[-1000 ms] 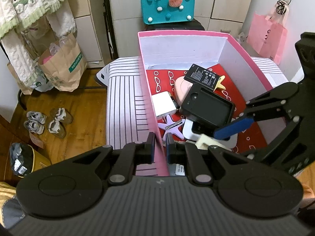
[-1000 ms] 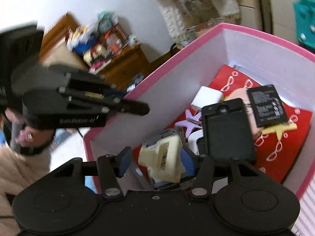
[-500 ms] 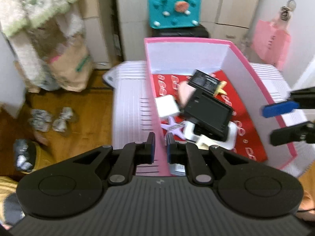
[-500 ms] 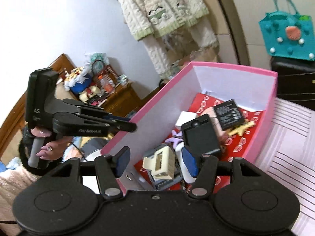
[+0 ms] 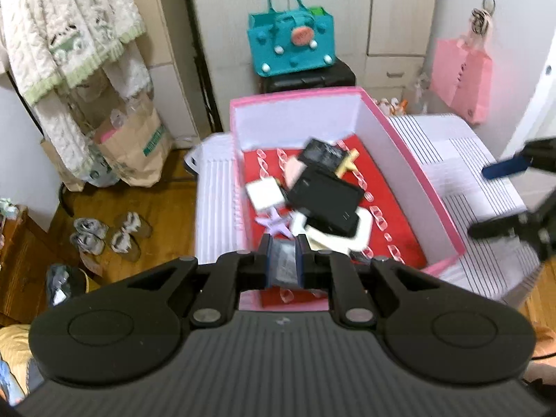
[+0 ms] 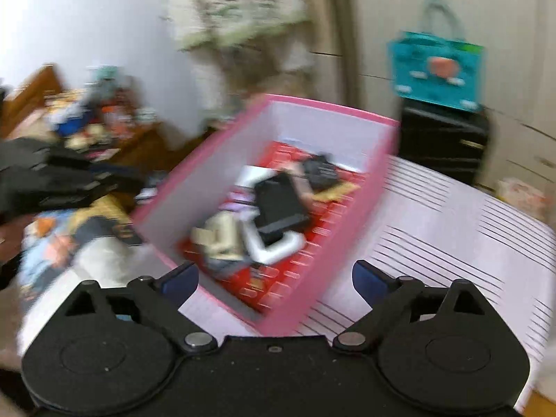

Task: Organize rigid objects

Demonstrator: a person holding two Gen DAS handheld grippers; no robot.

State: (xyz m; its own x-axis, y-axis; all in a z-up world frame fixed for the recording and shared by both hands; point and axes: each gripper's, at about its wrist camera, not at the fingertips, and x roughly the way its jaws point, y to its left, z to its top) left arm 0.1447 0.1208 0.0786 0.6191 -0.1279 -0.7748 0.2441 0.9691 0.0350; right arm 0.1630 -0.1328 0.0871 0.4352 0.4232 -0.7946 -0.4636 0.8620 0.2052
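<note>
above the pink box point(image 5: 420, 177) the left gripper point(image 5: 283, 264) pinches a thin grey packet point(image 5: 284, 267) — the right gripper point(image 6: 274, 279) is opening, nothing between its jaws.

I stood in a lived-in bedroom: a wardrobe point(image 5: 399, 10) rose behind the teal felt bag point(image 5: 291, 46), with knitted clothes point(image 5: 66, 34) hanging left of it and shoes point(image 5: 107, 232) on the wooden floor.

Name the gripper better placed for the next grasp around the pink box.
Right. The right gripper is empty, its jaws opening. The left gripper is shut on a blurred grey item over the pink box.
</note>
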